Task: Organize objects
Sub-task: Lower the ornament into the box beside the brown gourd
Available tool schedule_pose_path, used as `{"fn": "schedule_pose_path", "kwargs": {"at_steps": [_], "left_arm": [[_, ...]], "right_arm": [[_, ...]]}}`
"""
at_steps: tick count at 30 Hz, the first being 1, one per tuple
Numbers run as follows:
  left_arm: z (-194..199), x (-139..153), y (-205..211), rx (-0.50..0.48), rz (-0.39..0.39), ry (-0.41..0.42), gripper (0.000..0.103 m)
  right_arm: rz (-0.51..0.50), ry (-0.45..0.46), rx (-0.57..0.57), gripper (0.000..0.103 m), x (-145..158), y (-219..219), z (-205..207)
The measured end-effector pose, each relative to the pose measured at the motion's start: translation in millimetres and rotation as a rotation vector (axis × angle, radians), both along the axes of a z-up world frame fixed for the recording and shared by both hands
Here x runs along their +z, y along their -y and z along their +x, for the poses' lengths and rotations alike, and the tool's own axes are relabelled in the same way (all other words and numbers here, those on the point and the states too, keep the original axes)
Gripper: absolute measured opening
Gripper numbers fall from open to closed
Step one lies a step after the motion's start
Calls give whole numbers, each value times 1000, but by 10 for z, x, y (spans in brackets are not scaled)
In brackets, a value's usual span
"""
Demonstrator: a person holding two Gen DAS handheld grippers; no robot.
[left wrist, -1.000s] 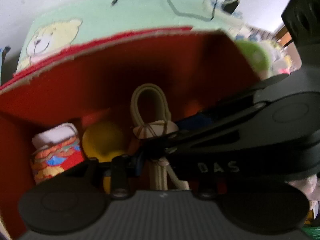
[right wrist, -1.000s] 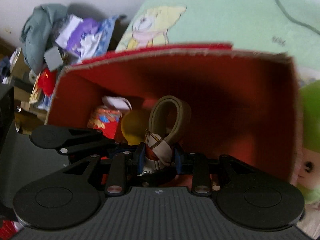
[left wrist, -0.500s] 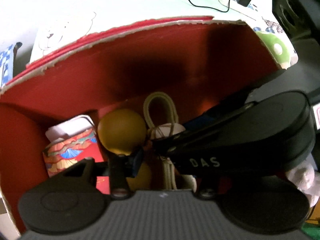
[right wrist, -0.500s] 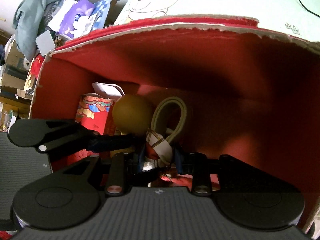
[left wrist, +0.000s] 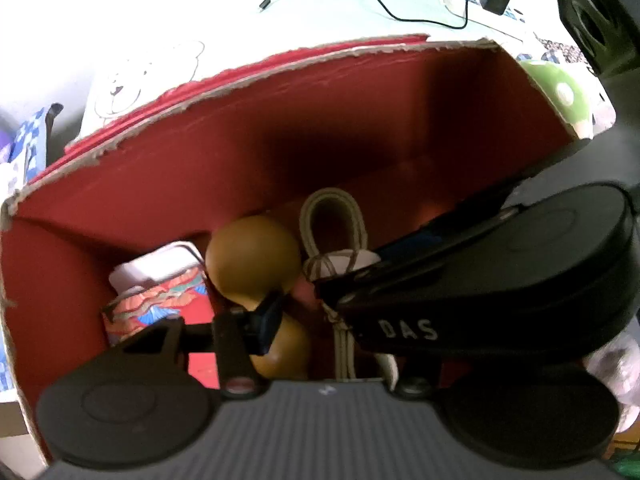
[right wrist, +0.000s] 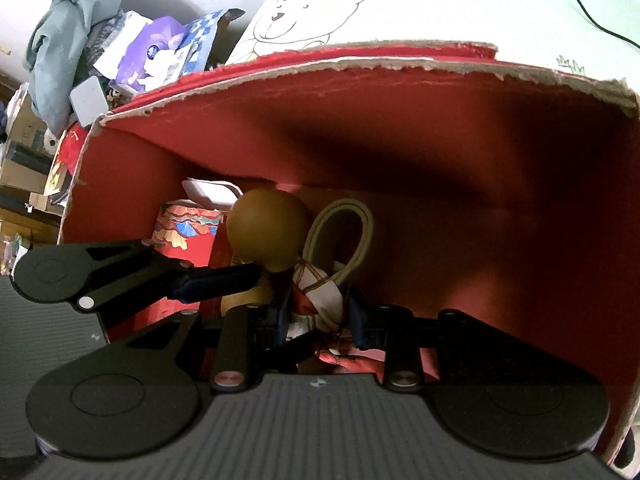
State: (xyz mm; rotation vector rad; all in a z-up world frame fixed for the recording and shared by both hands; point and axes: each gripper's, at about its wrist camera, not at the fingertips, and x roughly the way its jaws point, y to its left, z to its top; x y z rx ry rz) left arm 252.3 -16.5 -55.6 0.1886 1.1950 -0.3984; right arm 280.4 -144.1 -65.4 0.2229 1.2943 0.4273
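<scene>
A red cardboard box [left wrist: 280, 128] [right wrist: 400, 120] stands open below both grippers. Inside it lie a tan gourd [left wrist: 252, 256] [right wrist: 268, 232], a patterned red carton [left wrist: 156, 304] [right wrist: 184, 232] and a cloth bundle with a pale strap loop [left wrist: 336, 220] [right wrist: 320, 292]. My left gripper [left wrist: 320, 320] is opening its jaws. The gourd's waist sits between them beside the blue left pad [left wrist: 268, 316]; the other pad is hidden behind my right gripper's body. My right gripper [right wrist: 318, 308] is shut on the cloth bundle, low in the box.
The box rests on a pale green mat with a bear drawing [right wrist: 304, 16] and black cables [left wrist: 400, 4]. Clothes and tissue packs [right wrist: 132, 52] pile up beyond the box's left side. A green plush [left wrist: 560, 88] and a dark object [left wrist: 592, 12] sit to the right.
The left gripper's fingers have spread apart around the gourd, and its view has tipped further down into the box. The right gripper still holds the cloth bundle in the same spot.
</scene>
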Motion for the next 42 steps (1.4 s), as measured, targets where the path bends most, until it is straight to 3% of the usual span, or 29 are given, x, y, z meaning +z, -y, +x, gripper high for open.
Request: {"fn": "schedule_pose_path", "kwargs": {"at_steps": [21,27,39,42], "left_arm": [[167,46,-98,62,22,19,65],[25,49,-97,86,29,34,66],[-13,106,-245,175,-20,70,69],[-3,103,-224,188,-18,81,69]], "right_arm": [[78,-8,-9,34,-3,75,21],[132,-18,-5,34,-15,112,42],[218,60,-136,34,48,328,-11],[190,71,-140,33,54,310,-11]]}}
